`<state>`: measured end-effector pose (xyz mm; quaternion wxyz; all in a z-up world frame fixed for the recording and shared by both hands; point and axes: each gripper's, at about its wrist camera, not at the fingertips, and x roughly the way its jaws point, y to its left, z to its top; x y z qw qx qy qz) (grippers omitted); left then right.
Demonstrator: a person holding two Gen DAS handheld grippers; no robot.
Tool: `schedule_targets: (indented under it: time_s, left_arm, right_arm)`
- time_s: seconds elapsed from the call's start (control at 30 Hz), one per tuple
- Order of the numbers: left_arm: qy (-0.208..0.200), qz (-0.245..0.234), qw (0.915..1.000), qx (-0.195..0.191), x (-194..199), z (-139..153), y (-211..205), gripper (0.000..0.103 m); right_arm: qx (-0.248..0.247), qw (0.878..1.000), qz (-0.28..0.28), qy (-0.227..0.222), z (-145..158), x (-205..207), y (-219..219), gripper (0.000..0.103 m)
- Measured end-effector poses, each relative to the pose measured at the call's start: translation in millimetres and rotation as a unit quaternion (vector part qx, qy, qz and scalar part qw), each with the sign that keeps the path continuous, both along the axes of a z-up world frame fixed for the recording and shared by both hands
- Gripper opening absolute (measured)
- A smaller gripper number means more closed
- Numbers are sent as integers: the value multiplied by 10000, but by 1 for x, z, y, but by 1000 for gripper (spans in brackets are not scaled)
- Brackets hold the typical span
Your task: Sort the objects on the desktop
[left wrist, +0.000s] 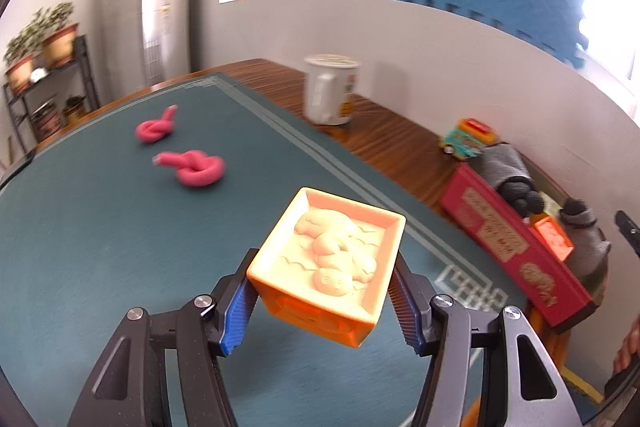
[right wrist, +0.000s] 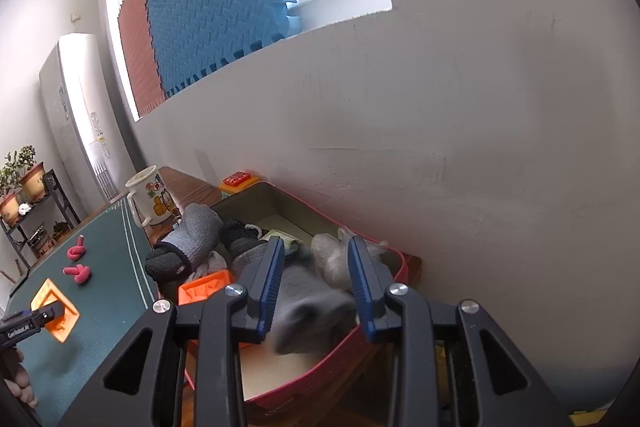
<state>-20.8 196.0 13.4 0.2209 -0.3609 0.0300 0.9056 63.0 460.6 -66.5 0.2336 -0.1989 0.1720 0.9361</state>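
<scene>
Ahead-left of the left gripper (left wrist: pixel 322 301), which pinches the orange mould (left wrist: pixel 326 265) tilted, cavity upward, lie two pink knots (left wrist: pixel 198 169); the right gripper (right wrist: pixel 316 291) hangs spread above the red box (right wrist: pixel 320 367).

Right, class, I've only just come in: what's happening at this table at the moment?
A person is tidying a desk with two handheld claws. The left claw grips a square orange plastic mould with a raised turtle figure, held above the green table mat. The right claw is open over a red storage box holding grey knitted gloves. Two knotted pink foam twists are on the mat.
</scene>
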Motion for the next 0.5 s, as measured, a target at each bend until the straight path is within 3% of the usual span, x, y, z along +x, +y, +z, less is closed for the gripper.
schedule_targets:
  time_s: [0.5]
  left_arm:
    - [55, -993, 9950, 130, 7, 20, 96, 62]
  right_arm:
    - [-90, 9999, 11, 44, -11, -2, 18, 36]
